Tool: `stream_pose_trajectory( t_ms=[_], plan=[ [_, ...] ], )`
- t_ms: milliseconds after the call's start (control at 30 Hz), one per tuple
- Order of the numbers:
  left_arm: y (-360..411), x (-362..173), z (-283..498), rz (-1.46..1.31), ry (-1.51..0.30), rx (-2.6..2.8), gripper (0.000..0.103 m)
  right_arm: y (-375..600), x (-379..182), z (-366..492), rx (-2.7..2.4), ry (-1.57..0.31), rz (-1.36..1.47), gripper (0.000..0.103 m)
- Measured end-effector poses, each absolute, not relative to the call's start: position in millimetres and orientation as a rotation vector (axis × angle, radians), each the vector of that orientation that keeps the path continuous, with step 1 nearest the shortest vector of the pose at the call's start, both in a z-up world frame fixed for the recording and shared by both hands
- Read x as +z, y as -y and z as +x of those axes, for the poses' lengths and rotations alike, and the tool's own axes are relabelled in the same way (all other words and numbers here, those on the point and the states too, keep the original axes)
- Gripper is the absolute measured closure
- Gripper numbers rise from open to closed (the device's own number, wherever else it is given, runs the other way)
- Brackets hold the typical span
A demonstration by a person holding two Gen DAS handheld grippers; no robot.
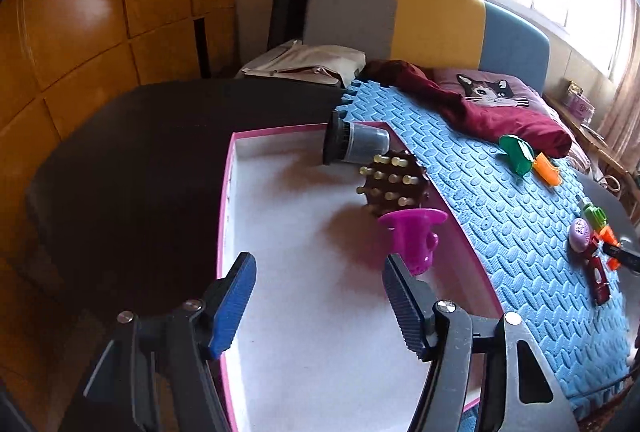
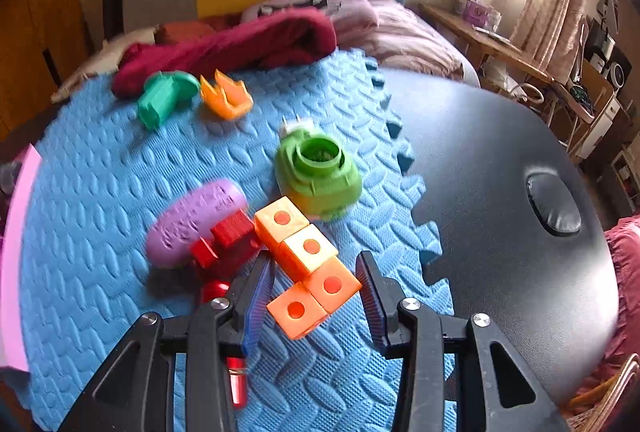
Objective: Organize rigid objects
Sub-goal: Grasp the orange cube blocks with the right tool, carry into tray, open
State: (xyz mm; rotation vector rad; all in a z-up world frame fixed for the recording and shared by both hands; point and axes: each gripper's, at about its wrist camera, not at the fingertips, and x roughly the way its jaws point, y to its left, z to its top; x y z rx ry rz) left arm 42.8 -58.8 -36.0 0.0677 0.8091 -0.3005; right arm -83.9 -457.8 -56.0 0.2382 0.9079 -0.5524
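Inside pink box (image 1: 230, 192), magenta toy (image 1: 412, 236), left-wrist only

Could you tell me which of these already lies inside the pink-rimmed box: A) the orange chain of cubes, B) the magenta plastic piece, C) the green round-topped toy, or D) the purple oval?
B: the magenta plastic piece rests on the white floor of the box; the others lie on the blue mat.
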Motion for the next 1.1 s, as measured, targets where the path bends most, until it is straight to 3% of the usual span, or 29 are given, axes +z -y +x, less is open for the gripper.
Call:
stream_pose_trajectory(
  t_ms=[333,767,1100],
  plan=[
    [47.3,-37.8,44.4,0.064,-0.805,-0.268,0.037,400.5,-42.7,-71.0,-0.305,-0.869,0.19,0.061],
    [27.4,-38.6,49.3,0.001,-0.81,-0.249,0.037,230.6,-21.2,-28.6,0.146,-0.853,0.065,0.061],
    [-4.5,-38.6,58.6,-0.046,-0.798,-0.166,0.037,167.4,-54.3,8.8,0.198,-0.947,-0.065,0.061]
  ],
)
